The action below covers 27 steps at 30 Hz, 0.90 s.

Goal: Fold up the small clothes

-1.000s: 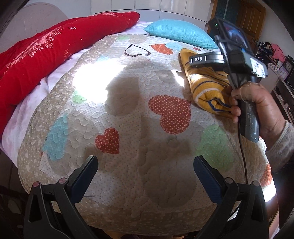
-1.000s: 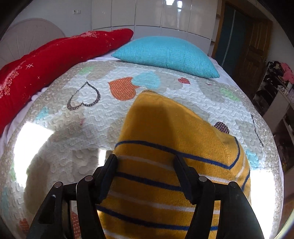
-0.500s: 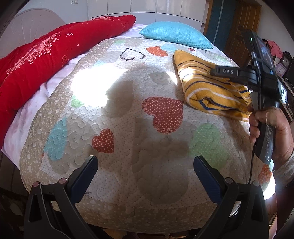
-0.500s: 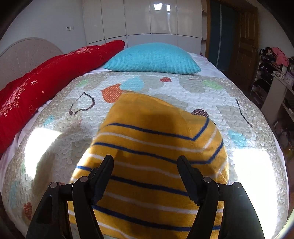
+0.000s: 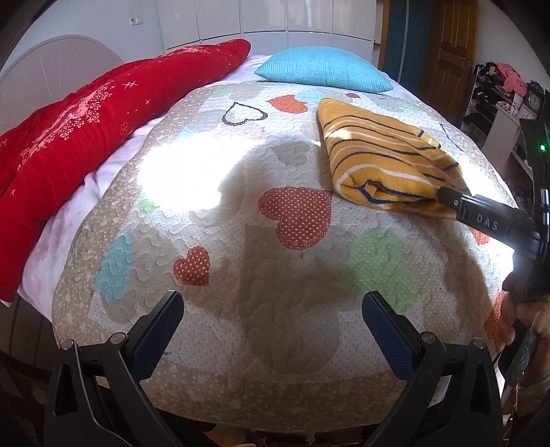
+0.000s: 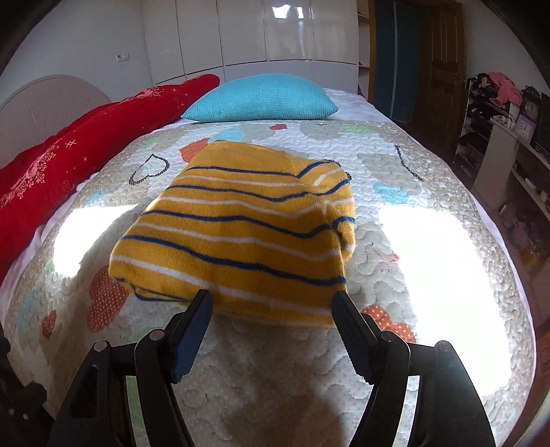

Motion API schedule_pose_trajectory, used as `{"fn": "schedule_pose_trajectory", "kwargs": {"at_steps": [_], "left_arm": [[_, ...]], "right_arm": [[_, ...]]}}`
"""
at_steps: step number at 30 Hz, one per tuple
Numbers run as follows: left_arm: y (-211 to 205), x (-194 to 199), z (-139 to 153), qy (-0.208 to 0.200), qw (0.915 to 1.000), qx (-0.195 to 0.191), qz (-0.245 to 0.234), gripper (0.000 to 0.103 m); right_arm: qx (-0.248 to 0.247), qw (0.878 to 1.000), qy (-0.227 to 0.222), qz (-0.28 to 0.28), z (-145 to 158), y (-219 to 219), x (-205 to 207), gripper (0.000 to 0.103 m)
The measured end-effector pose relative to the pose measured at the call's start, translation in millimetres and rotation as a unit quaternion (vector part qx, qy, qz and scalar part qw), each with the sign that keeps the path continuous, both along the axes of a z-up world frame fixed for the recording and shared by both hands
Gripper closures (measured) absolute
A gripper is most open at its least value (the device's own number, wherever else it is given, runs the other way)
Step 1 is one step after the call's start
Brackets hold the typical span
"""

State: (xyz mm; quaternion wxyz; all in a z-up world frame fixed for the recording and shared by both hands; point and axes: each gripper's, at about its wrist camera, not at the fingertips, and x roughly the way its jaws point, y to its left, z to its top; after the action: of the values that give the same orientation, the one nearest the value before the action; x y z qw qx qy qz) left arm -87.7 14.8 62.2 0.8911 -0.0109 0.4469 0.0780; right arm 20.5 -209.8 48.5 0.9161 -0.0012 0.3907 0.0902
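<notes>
A folded yellow garment with blue and white stripes (image 6: 247,223) lies flat on the heart-patterned quilt (image 6: 395,178), right of the middle in the left wrist view (image 5: 381,158). My right gripper (image 6: 271,309) is open, its fingertips just short of the garment's near edge and not pressing on it. In the left wrist view that right gripper's black body (image 5: 491,223) comes in from the right edge, held by a hand (image 5: 519,316). My left gripper (image 5: 273,313) is open over bare quilt (image 5: 275,247) near the bed's front edge, with nothing between its fingers.
A red blanket (image 5: 86,123) runs along the bed's left side. A turquoise pillow (image 6: 261,98) lies at the far end before white cupboards (image 6: 275,31). A rounded headboard (image 5: 58,72) stands far left. Cluttered shelves (image 6: 508,137) and a wooden door (image 6: 443,58) are on the right.
My right gripper has drawn back from over the garment to just off its near edge, still open. The garment stays folded. The left gripper's view shifted only slightly.
</notes>
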Motion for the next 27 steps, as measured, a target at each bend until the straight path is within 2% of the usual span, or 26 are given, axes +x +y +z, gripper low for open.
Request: {"fn": "schedule_pose_trajectory", "kwargs": {"at_steps": [6, 11, 18, 27], "left_arm": [[-12.1, -1.8, 2.0, -0.001, 0.9999, 0.005, -0.013, 0.000], [-28.1, -0.7, -5.7, 0.019, 0.9990, -0.006, -0.039, 0.000], [-50.2, 0.0, -18.0, 0.046, 0.9966, -0.007, -0.068, 0.000], [-58.4, 8.1, -25.6, 0.062, 0.9952, -0.009, -0.075, 0.000]], "right_arm": [[-0.024, 1.000, -0.004, -0.002, -6.1, -8.1, -29.2, 0.026], [-0.020, 1.000, 0.003, -0.017, -13.8, -20.1, -43.4, 0.025], [-0.014, 0.999, 0.007, -0.046, -20.5, -39.8, -52.8, 0.025], [-0.011, 0.998, 0.007, -0.062, -23.0, -49.6, -62.5, 0.024]]}}
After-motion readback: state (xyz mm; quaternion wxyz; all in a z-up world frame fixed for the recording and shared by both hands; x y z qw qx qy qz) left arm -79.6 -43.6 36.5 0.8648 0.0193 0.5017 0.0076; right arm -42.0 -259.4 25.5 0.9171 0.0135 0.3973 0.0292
